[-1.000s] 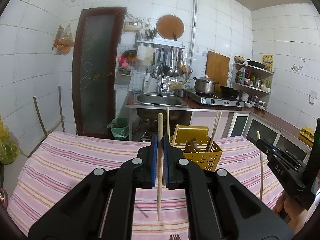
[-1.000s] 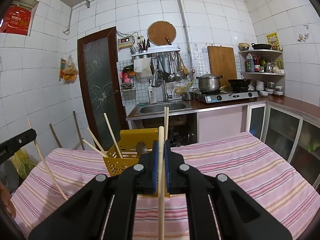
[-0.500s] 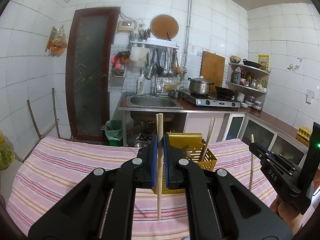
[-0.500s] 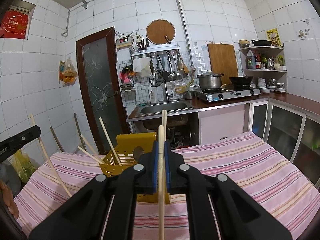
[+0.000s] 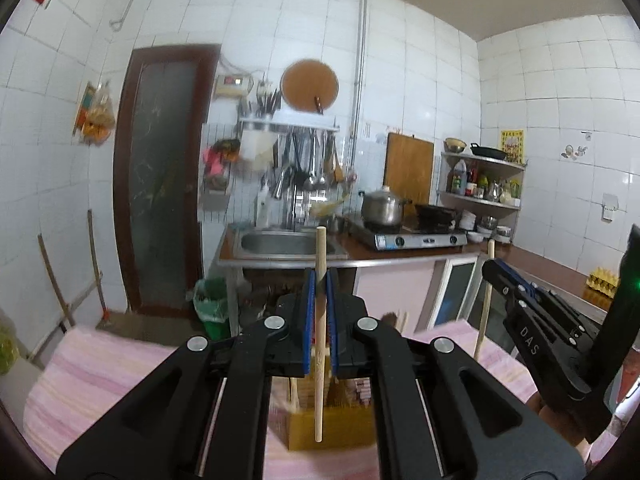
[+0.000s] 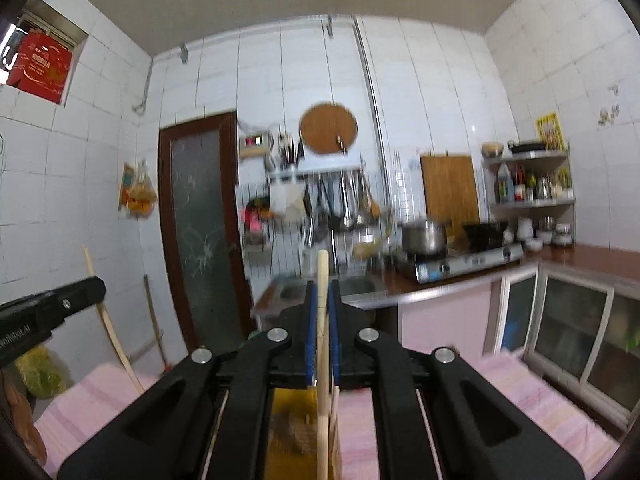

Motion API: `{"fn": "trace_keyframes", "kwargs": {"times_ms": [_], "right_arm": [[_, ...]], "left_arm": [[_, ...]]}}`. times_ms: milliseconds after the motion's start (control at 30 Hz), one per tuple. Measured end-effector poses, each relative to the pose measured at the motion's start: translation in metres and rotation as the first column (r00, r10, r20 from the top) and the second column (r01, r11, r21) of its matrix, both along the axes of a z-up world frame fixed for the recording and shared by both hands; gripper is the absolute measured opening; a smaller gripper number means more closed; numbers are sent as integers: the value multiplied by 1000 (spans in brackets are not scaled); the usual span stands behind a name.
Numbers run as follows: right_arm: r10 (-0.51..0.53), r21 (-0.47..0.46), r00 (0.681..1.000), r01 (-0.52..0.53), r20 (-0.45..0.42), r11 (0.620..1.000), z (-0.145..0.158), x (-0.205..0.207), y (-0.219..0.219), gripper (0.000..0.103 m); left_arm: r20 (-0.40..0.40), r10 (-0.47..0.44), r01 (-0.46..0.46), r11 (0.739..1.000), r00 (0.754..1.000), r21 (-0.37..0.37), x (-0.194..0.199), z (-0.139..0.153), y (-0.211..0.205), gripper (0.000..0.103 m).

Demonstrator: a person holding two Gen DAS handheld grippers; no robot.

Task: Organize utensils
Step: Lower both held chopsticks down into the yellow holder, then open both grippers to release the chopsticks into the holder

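Note:
My left gripper [image 5: 319, 280] is shut on a pale wooden chopstick [image 5: 319, 400] that stands upright between its blue pads. Its lower end hangs in front of the yellow utensil caddy [image 5: 340, 428], which sits low on the pink striped tablecloth [image 5: 100, 364]. My right gripper [image 6: 322, 292] is shut on a second upright chopstick [image 6: 322, 420], above the same caddy [image 6: 292, 432]. In the left wrist view the right gripper [image 5: 494, 270] shows at the right edge with its chopstick [image 5: 485, 304]. The caddy is mostly hidden behind the gripper bodies.
Behind the table are a steel sink [image 5: 280, 244], a gas stove with a pot [image 5: 384, 210], glass-fronted cabinets [image 6: 580, 328] and a brown door [image 5: 160, 184]. A green bin [image 5: 210, 304] stands on the floor. Sticks lean on the left wall [image 5: 94, 256].
Both grippers have risen with their chopsticks still held. The yellow caddy has dropped low in both views and now sits under the fingers. The background is blurred by motion.

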State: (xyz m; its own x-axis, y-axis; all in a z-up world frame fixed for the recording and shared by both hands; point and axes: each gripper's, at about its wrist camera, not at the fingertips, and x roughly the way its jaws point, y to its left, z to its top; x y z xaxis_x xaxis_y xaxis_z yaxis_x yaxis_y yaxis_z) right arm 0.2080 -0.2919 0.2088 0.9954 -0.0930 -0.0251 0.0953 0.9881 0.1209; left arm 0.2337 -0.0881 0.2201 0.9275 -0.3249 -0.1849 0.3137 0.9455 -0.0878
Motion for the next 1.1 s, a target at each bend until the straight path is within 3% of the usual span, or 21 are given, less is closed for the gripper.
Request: {"fn": "trace_keyframes", "kwargs": {"times_ms": [167,300,433,600,767,800,833,867,900,933,967,1067,1100], "right_arm": [[-21,-26,996,24,88,999,17,35,6,6],[-11,-5,996,11,91,1000,10,65,3,6],[6,16,999,-6,45,1000,-20,96,0,6],[23,-24,999,-24,-38,999,-64,114,2,6],[36,-31,990,-40,-137,999,-79,111,-2,7],[26,-41,987,-33,-159,999,-79,111,-2,8],[-4,-61,981,-7,-191,998,-78,107,-2,10],[-22,-66,977,8,-210,998,-76,103,-3,31],[-34,-63,974,20,-225,998,-74,99,-5,62],[-48,-49,970,38,-239,998,-71,90,-8,68],[-62,-41,966,53,-250,998,-69,80,-10,68],[-94,-46,947,84,-307,995,-67,57,-11,69],[-97,-41,940,88,-326,995,-68,48,-11,71]], "left_arm": [[28,13,-13,1000,1000,4,36,6,-13,4],[32,17,-18,1000,999,26,68,-9,-23,4],[-5,21,-21,999,1000,36,95,-36,-31,4],[-90,25,-21,999,996,49,119,-80,-32,4],[-135,31,-22,997,990,70,119,-91,-26,6],[-140,27,-17,997,990,71,116,-88,-23,9],[-148,18,-8,998,989,69,113,-84,-20,22],[-154,21,-12,998,988,63,108,-77,-16,44],[-151,34,-26,998,988,57,101,-72,-10,55],[-145,43,-37,998,988,49,95,-67,-5,70],[-140,51,-46,998,989,39,86,-60,3,77],[-163,83,-76,996,983,46,65,-51,22,96],[-168,94,-86,995,981,54,58,-52,29,97]]}}
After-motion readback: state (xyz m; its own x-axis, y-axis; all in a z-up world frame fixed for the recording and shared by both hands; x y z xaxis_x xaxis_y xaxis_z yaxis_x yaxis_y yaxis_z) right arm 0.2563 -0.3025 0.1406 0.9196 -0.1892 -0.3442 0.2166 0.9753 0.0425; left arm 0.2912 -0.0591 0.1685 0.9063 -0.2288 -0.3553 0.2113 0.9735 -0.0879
